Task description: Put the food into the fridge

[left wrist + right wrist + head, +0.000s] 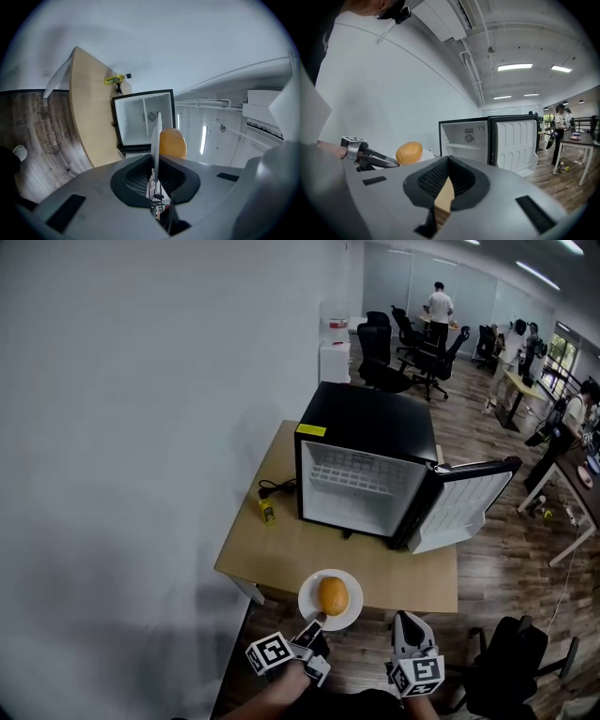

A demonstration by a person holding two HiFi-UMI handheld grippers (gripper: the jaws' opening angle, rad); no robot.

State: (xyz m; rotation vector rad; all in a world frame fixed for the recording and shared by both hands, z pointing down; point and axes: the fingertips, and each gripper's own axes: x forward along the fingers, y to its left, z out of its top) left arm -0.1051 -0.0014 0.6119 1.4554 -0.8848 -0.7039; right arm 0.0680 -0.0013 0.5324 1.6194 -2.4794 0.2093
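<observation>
One table (281, 549): wooden; you stand at its near edge.
Mini fridge (370, 423): far on the table, open towards you; aim for its bare white floor.
Door (464, 502): swung out right; approach from the left of it.
Plate (349, 615): white, at the near edge; carry it level.
Left gripper (314, 622): pinching the plate's near rim; grip firmly.
Right gripper (409, 622): pressed together, empty, right of the plate.
Round orange-yellow food (332, 595): mid-plate, may roll.

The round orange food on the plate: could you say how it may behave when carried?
The food looks rounded and lies loose, so it may roll if the plate tilts. The left gripper holds only the rim, so the plate could tip sideways.
</observation>
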